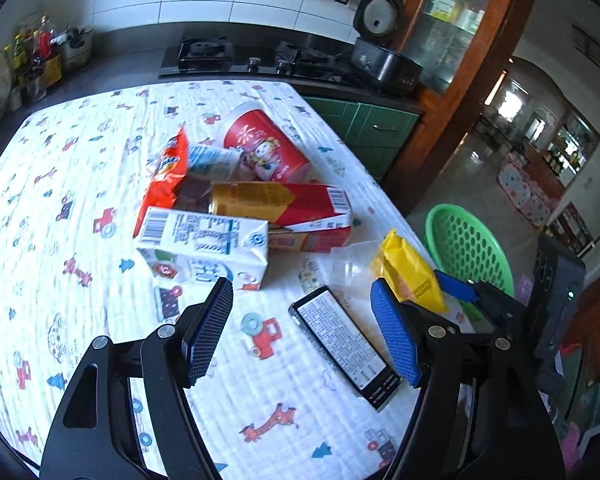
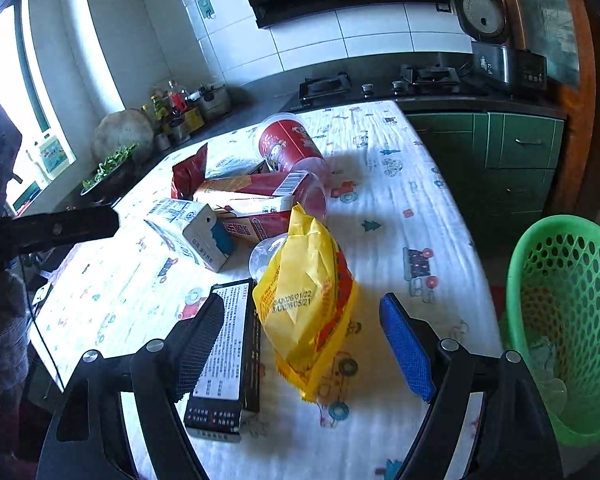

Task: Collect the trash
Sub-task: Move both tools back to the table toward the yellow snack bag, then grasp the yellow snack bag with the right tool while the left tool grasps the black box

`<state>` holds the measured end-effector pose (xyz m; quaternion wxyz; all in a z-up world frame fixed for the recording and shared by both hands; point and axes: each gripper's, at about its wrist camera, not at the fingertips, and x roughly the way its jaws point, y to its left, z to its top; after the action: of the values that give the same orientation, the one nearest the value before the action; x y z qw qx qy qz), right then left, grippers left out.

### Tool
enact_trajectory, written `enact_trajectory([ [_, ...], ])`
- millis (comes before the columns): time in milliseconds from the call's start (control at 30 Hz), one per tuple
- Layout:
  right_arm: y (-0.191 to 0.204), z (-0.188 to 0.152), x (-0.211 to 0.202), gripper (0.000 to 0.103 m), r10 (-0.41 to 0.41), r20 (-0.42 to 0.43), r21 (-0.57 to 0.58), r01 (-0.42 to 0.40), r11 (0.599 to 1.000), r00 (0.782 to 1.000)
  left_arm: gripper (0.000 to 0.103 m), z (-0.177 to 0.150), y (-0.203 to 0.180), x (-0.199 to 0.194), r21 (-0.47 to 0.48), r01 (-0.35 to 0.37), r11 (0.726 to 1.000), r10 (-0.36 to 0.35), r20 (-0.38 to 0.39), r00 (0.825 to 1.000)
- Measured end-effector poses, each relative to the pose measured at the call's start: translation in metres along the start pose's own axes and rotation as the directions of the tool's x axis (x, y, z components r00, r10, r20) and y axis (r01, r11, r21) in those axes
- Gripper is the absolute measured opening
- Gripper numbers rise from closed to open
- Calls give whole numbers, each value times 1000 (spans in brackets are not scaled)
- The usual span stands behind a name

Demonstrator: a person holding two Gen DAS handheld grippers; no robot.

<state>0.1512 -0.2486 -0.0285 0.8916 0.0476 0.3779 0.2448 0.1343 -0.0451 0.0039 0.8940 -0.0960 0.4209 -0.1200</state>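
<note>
Right hand-held gripper [image 2: 304, 344] spread, empty, straddling yellow wrapper [image 2: 308, 300] on tabletop [image 2: 400, 216], likely next pick since green basket [image 2: 572, 320] sits alongside; left hand-held gripper [image 1: 300, 332] likewise spread, empty.

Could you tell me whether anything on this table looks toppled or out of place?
Yes. The red cup lies on its side among the heap of cartons, and the white carton lies flat. A black box and yellow packet lie apart near the table edge, beside the green basket.

Table [image 1: 80, 184] covered by printed cloth. Lying directly on it: white milk carton [image 1: 204, 248], red carton [image 1: 300, 208], black box [image 1: 344, 344], yellow wrapper [image 2: 308, 304], overturned red cup [image 1: 268, 144], orange wrapper [image 1: 168, 176].
</note>
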Motion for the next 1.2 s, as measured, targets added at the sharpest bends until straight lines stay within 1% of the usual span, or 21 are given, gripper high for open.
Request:
enact_trajectory([
  [100,3,0,13,75,-13,-15,-3,13,1000,1000,71,-7,6,1,-10,-5,1000,5,-12,1000],
  [200,3,-1,20,66,-25,-23,-9,25,1000,999,71,-13,7,7,-19,-1,1000,0,-35,999],
  [300,0,-3,22,52,-38,-35,-7,38,999,999,71,-20,3,14,-19,6,1000,-7,-59,998],
  [367,-4,-4,20,38,-25,-37,6,25,1000,999,71,-24,0,21,-27,10,1000,-12,-79,997],
  [400,-7,-5,18,35,-20,-32,16,20,1000,999,72,-26,-2,24,-32,14,999,-17,-88,996],
  [433,-8,-6,15,29,-17,-29,21,17,1000,999,72,-27,-3,28,-36,15,999,-18,-95,995],
  [533,-14,-9,5,23,-4,-17,36,4,999,1000,74,-32,-9,40,-53,11,999,-18,-127,992],
  [800,-23,-15,-32,22,-18,45,38,16,999,999,75,-39,-30,70,-78,-39,996,23,-193,981],
  [1000,-30,-18,-57,21,-33,86,41,30,999,996,75,-41,-42,88,-95,-97,991,73,-230,970],
  [1200,-39,-24,-72,21,-56,109,52,51,997,992,75,-44,-48,99,-104,-144,984,112,-266,958],
])
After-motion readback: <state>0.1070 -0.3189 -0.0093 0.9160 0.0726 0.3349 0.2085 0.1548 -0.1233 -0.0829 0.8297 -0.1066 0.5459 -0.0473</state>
